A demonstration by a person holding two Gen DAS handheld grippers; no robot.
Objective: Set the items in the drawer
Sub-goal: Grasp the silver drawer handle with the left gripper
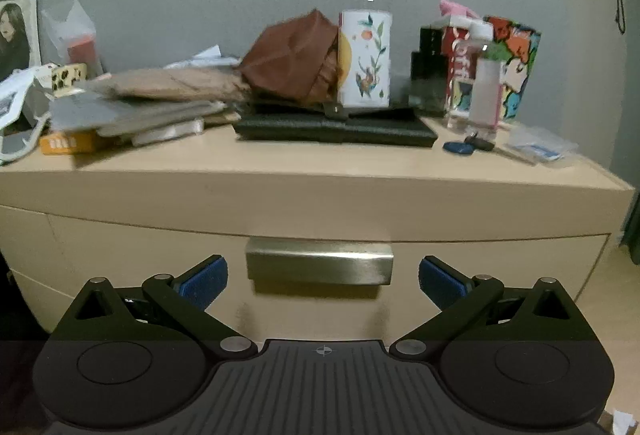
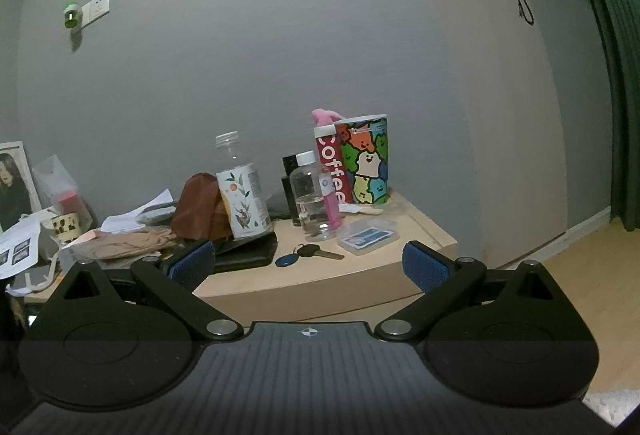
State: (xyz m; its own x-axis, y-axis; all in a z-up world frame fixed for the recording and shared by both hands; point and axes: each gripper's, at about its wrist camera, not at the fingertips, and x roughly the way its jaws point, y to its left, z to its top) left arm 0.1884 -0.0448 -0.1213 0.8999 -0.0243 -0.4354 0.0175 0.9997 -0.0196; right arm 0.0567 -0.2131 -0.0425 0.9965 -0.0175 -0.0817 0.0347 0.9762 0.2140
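The framed portrait (image 1: 16, 35) is cut off by the left edge.

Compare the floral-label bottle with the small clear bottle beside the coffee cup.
The floral-label bottle is taller, wrapped in a white label with leaves and fruit; the small clear bottle is shorter and mostly bare. The floral bottle's cap is clear, the small bottle's is white. Both stand upright on the nightstand, capped.

Bedroom: cluttered nightstand (image 1: 312, 183), framed portrait (image 1: 16, 31).
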